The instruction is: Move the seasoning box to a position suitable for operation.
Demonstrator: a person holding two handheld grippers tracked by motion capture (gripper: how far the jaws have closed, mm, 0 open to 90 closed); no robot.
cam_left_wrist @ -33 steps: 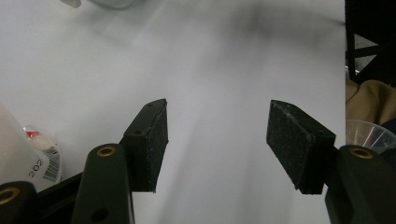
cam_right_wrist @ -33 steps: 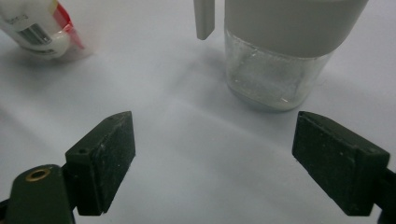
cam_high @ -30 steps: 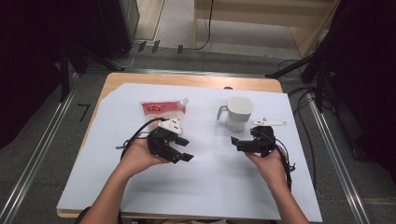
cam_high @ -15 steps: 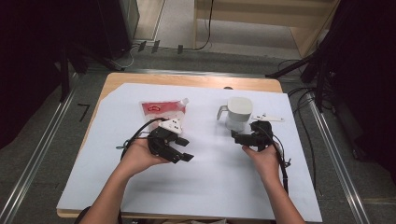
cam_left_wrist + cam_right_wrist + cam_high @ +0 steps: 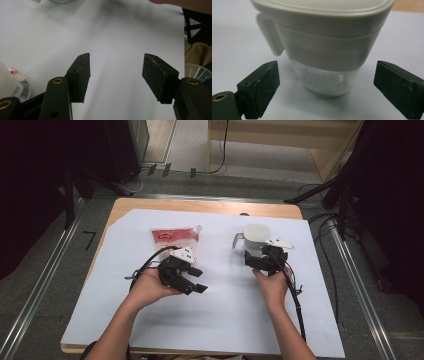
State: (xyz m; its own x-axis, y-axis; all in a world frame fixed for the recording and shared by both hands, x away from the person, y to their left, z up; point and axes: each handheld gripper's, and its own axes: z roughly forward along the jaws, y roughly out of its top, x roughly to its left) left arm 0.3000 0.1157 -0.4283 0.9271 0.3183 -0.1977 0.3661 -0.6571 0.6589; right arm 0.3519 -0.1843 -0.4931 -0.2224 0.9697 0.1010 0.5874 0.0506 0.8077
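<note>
A white lidded jug (image 5: 255, 237) with a side handle stands on the white sheet at the back right. My right gripper (image 5: 261, 261) is right in front of it, open, and its jaws flank the jug (image 5: 324, 52) without touching. A red pouch (image 5: 173, 236) lies flat at the back left. Below it my left gripper (image 5: 194, 280) rests open on the sheet, its jaws pointing right. Between its pads (image 5: 81, 75) there is only bare white sheet.
The white sheet (image 5: 225, 310) covers most of a wooden table (image 5: 150, 205). In the left gripper view a clear plastic cup (image 5: 197, 72) sits at the right edge, and a labelled pouch corner (image 5: 15, 80) at the left. Cables lie on the floor beyond the table.
My right gripper has moved forward to the jug, from a short way in front of it to close against it. The left gripper has stayed put.
</note>
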